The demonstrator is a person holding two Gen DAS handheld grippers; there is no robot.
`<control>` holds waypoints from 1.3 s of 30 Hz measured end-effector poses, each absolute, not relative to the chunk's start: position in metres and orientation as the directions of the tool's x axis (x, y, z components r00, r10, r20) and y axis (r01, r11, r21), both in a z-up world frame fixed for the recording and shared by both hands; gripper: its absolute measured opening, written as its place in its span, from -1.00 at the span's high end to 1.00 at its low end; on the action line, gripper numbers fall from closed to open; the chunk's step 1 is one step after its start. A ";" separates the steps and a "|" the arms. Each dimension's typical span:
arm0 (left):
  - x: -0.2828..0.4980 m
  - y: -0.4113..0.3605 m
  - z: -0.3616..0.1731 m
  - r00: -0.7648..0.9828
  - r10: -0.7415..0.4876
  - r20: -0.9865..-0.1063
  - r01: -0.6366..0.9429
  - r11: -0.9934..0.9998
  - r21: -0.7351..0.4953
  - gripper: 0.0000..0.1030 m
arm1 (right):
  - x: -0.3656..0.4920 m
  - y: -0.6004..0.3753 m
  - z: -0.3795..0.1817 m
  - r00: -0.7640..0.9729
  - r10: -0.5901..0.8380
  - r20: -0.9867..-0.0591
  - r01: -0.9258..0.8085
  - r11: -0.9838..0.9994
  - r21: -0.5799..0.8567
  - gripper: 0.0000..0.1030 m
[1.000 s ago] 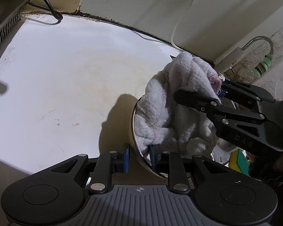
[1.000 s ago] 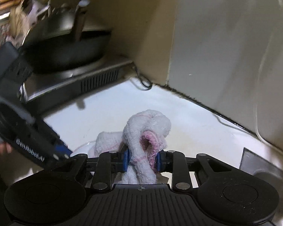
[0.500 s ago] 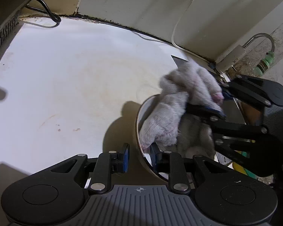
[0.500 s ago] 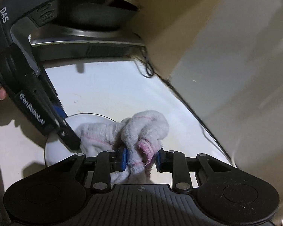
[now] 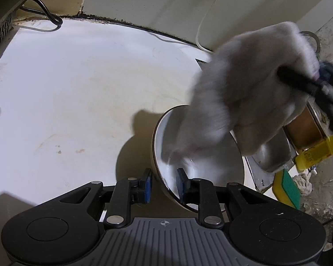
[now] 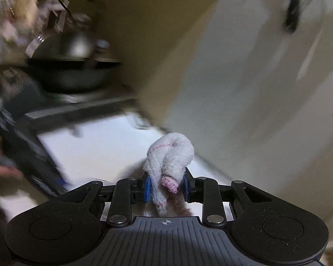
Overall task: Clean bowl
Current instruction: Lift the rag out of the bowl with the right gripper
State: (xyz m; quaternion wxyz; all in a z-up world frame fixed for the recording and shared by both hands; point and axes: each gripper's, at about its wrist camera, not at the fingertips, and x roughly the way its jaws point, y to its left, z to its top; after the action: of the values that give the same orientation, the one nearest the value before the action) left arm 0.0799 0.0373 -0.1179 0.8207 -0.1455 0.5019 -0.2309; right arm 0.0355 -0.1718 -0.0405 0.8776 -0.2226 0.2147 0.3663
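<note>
On the white counter (image 5: pixel 82 93), the left gripper (image 5: pixel 163 182) clamps the tilted bowl (image 5: pixel 202 173) at its rim. The right gripper (image 6: pixel 166 185) grips the cloth (image 6: pixel 169 155), raised above the bowl. The bowl should be kept steady for wiping.

The 2 views each ride on a pair of tongs, looking forward along them. The left wrist view tilts steeply down, close over the white worktop (image 5: pixel 77 84) and the bowl (image 5: pixel 166 155). The right wrist view faces flatter, toward a wall, badly blurred. Both share the cloth (image 6: pixel 168 155) and worktop.
</note>
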 end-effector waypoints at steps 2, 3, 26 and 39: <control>0.080 0.036 -0.119 0.387 -0.526 -0.758 0.244 0.851 -0.466 0.48 | 0.041 -0.153 -0.061 0.606 0.534 -0.590 -0.771 0.575 -0.272 0.47; 0.080 0.035 -0.119 0.386 -0.525 -0.759 0.249 0.851 -0.463 0.48 | 0.043 -0.145 -0.071 0.592 0.527 -0.609 -0.786 0.546 -0.291 0.47; 0.090 0.018 -0.121 0.414 -0.439 -0.797 0.257 0.897 -0.361 0.53 | 0.061 -0.182 -0.053 0.555 0.507 -0.660 -0.784 0.583 -0.211 0.47; 0.075 0.007 -0.114 0.445 -0.383 -0.810 0.310 0.914 -0.262 0.38 | 0.076 -0.201 -0.077 0.631 0.493 -0.599 -0.663 0.744 -0.086 0.46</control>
State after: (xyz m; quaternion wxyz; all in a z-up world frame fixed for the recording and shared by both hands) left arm 0.0747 0.0073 -0.1141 0.8491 -0.0375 0.4858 -0.2040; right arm 0.0764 -0.2013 -0.0771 0.8904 -0.1509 0.2813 0.3246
